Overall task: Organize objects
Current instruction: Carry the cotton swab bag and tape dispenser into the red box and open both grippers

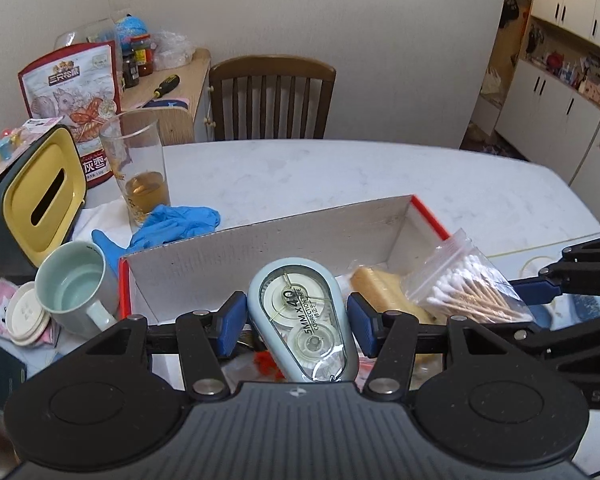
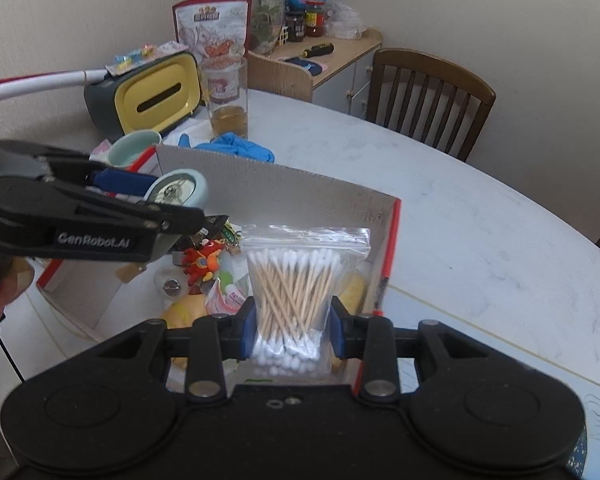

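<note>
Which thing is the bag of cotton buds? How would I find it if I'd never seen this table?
Look at the white table and find the open cardboard box with red edges. Over its right end, the right gripper holds a small clear zip bag of cotton swabs. It's the only see-through bag there, packed with wooden sticks with white tips, unlike the blue correction tape in the left gripper.

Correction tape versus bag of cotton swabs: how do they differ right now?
The correction tape is a rigid pale-blue dispenser; the bag of cotton swabs is soft, clear plastic. The tape sits in the left tongs, the bag in the right tongs. Both are held over the cardboard box.
</note>
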The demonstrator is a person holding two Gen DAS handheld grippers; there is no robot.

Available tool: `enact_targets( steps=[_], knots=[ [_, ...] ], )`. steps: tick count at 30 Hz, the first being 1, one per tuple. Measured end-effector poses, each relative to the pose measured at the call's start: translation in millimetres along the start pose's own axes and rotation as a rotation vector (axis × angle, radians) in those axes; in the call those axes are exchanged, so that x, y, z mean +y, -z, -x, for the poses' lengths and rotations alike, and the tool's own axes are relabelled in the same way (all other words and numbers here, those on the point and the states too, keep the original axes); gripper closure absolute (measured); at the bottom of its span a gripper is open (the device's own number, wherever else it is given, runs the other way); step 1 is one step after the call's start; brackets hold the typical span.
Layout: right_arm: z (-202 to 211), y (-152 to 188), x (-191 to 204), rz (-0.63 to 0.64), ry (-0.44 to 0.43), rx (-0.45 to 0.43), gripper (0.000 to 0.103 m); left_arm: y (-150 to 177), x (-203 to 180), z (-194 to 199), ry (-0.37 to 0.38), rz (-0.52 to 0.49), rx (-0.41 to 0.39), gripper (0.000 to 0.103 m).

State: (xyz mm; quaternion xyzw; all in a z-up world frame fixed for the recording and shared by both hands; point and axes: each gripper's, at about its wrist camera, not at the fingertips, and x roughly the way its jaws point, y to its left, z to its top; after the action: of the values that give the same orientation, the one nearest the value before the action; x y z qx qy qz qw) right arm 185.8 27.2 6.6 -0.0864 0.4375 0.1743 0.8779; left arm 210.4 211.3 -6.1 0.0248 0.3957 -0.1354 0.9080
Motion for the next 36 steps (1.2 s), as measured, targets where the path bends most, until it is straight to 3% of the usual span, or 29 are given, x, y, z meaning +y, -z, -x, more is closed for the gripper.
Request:
enact_targets(
  steps=[17, 27, 36],
  knots=[
    [-56.9, -6.0, 18.1, 0.029, 0.028, 0.091, 0.068, -7.8, 3.6, -66.1, 0.041, -0.136, 0.105, 0.048],
    [-63.5, -5.5, 14.8, -0.002, 0.022, 0.106, 0.067, -4.0, 2.3, -97.1, 0.095, -0.163, 0.248, 0.048],
    [-63.8, -8.6, 12.0, -0.014, 0.030, 0.102, 0.065, -9.5, 1.1, -111.6, 0.097, -0.168, 0.300, 0.049]
  ],
)
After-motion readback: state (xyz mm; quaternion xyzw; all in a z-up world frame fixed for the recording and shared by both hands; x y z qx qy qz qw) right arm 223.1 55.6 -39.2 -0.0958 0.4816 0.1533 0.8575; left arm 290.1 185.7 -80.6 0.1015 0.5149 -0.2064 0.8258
